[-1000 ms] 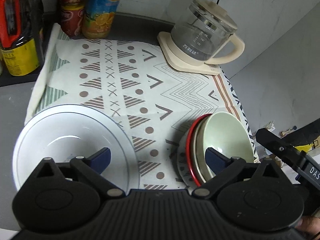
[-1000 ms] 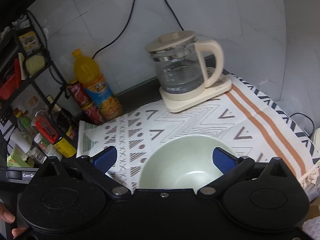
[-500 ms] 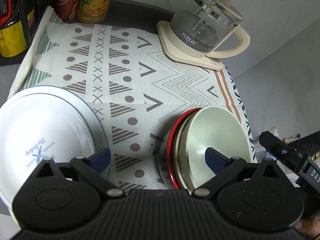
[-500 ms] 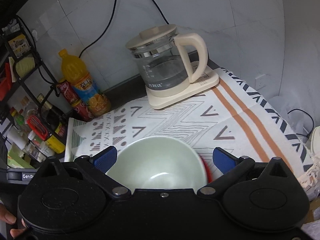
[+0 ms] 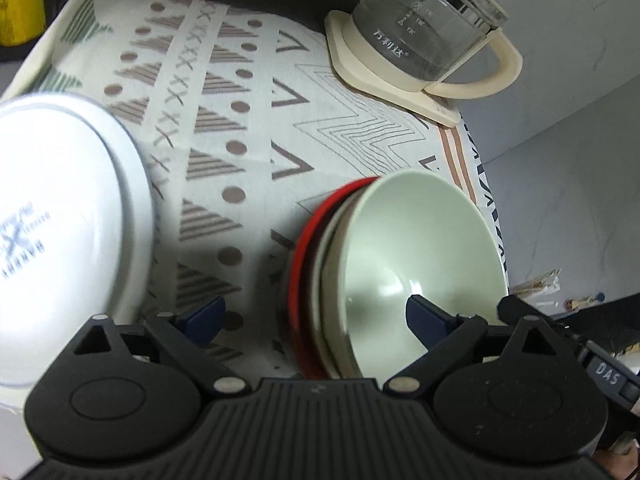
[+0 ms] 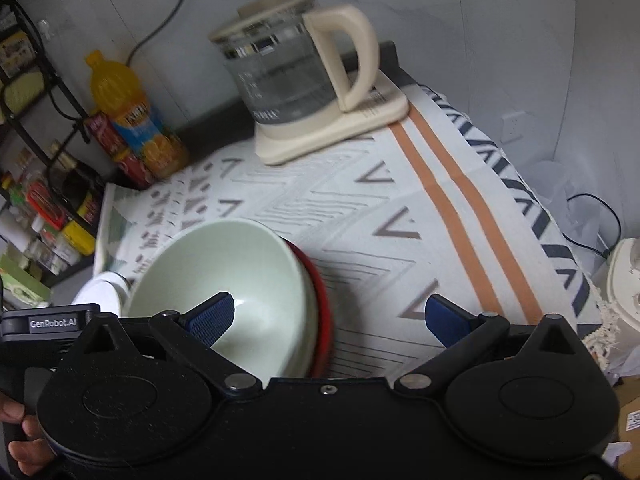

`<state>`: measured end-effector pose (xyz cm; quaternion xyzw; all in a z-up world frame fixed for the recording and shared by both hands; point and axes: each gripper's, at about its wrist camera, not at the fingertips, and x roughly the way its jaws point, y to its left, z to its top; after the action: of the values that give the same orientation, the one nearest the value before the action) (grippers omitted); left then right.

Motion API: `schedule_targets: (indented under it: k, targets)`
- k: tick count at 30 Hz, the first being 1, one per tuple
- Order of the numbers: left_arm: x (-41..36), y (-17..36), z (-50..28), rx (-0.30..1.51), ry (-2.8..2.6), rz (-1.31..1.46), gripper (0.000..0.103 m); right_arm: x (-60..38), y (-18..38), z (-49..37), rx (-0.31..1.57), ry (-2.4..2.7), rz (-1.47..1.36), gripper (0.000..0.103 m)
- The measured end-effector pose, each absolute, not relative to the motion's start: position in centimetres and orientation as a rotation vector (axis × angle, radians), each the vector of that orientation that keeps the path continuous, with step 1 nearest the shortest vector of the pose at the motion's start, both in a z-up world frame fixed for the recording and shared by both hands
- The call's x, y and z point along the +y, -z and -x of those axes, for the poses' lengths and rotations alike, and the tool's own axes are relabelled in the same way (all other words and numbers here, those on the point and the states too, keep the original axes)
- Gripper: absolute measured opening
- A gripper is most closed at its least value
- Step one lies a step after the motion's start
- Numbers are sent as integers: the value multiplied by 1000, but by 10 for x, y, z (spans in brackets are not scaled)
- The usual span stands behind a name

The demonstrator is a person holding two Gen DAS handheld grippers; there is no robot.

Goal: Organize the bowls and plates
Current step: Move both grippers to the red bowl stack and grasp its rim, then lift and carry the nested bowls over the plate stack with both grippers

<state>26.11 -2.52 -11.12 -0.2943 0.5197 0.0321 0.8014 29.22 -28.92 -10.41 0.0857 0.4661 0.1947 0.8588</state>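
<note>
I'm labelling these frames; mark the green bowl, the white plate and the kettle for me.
green bowl [image 5: 420,248], left wrist view, on its inner wall.
white plate [image 5: 60,208], left wrist view, on its flat centre.
kettle [image 6: 284,76], right wrist view, on its glass body.

Light is soft and fairly dim in both wrist views, and strong fisheye bending curves the patterned cloth [image 5: 256,128] and darkens the corners. Left of the left gripper [image 5: 312,316], the white plate [image 5: 60,216] glares, nearly blown out, its rim smeared by motion blur. The green bowl [image 6: 224,276] carries a small highlight inside. Ahead of the right gripper [image 6: 328,320], the kettle [image 6: 288,76] looks slightly soft, perhaps from motion. Shadows under the dishes stay faint.
</note>
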Motion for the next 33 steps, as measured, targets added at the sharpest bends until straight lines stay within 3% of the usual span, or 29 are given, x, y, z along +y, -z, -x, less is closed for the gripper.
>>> schedule_targets:
  k: [2, 5, 9, 15, 25, 33]
  targets:
    - [-29, 115, -261, 1121, -89, 636, 88, -292, 111, -295, 997, -423, -177, 92]
    - [-33, 122, -262, 1144, -112, 663, 65, -292, 125, -300, 1055, -442, -171, 74]
    - [-35, 128, -264, 1142, -136, 685, 47, -296, 135, -303, 1090, -480, -236, 64]
    - [-35, 133, -261, 1143, -171, 698, 36, -287, 140, -305, 1118, -572, -238, 45]
    - [-35, 130, -258, 1133, -176, 710, 35, -279, 149, -310, 1159, -574, -233, 34]
    - [-30, 114, -255, 1103, -158, 679, 35, -277, 140, -306, 1137, -578, -248, 34]
